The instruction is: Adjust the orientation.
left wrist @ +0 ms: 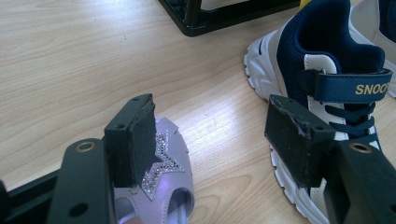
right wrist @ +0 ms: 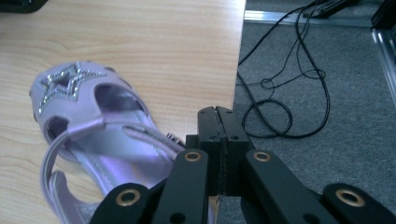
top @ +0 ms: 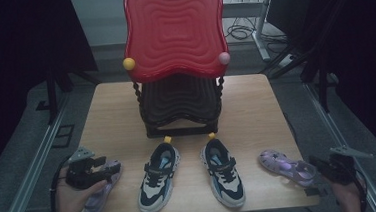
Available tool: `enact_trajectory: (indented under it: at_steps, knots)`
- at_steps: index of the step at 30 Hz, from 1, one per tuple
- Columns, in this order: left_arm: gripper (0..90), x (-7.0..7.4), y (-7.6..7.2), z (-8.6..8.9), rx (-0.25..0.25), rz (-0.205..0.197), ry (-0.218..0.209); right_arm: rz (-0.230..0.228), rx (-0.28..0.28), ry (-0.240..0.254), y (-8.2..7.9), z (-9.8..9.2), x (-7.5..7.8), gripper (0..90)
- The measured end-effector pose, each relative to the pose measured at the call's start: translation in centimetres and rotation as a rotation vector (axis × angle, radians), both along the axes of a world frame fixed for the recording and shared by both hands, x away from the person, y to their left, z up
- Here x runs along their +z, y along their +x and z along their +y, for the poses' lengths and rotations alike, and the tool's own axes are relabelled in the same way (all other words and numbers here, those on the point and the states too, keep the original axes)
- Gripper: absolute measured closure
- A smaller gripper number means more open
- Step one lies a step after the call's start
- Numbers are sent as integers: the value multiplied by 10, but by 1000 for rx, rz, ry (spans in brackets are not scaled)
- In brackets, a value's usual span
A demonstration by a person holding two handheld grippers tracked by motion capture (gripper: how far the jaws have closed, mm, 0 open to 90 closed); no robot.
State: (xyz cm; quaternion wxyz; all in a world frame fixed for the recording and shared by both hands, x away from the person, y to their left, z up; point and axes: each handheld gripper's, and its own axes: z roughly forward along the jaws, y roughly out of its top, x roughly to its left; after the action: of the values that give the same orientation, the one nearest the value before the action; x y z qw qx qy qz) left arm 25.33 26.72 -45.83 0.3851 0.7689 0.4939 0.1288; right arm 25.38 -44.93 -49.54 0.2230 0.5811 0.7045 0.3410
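Two purple star sandals lie at the table's front corners, with a pair of navy-and-white sneakers between them. My left gripper (top: 102, 164) hovers over the left sandal (top: 98, 196), held in a hand. In the left gripper view it (left wrist: 212, 116) stands open: one pad is above the sandal's glitter star (left wrist: 163, 163), the other is beside the left sneaker (left wrist: 322, 65), and only bare wood lies between them. My right gripper (top: 317, 169) is at the right sandal's (top: 283, 165) heel end. In the right gripper view its jaws (right wrist: 217, 114) are shut pad to pad at the table edge, with the sandal (right wrist: 88, 112) to their left.
A red wavy tray on a black stand (top: 173, 32) occupies the table's middle back; its base (left wrist: 219, 18) is near the sneakers (top: 223, 171). The wooden table (top: 112, 121) ends just right of the right sandal. Black cables (right wrist: 285, 93) lie on the grey floor there.
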Motion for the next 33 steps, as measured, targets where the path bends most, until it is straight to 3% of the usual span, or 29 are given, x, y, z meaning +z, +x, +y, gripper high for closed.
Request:
enact_trajectory:
  at_steps: [11, 18, 26, 30, 33]
  knots:
    - [340, 1, -2, 1, 5, -3, -1, 16, 12, 9, -9, 2, -4, 898]
    - [340, 1, -2, 1, 4, -2, -1, 48, 43, -3, -13, 14, 0, 898]
    - [340, 1, -2, 1, 3, -4, -1, 41, 36, -4, -19, 22, 3, 898]
    - [340, 1, -3, 1, 4, -4, -1, 38, 75, 14, -19, 29, 4, 898]
    - [340, 2, -3, 2, 7, -6, -2, 39, 73, -6, -19, 33, 6, 898]
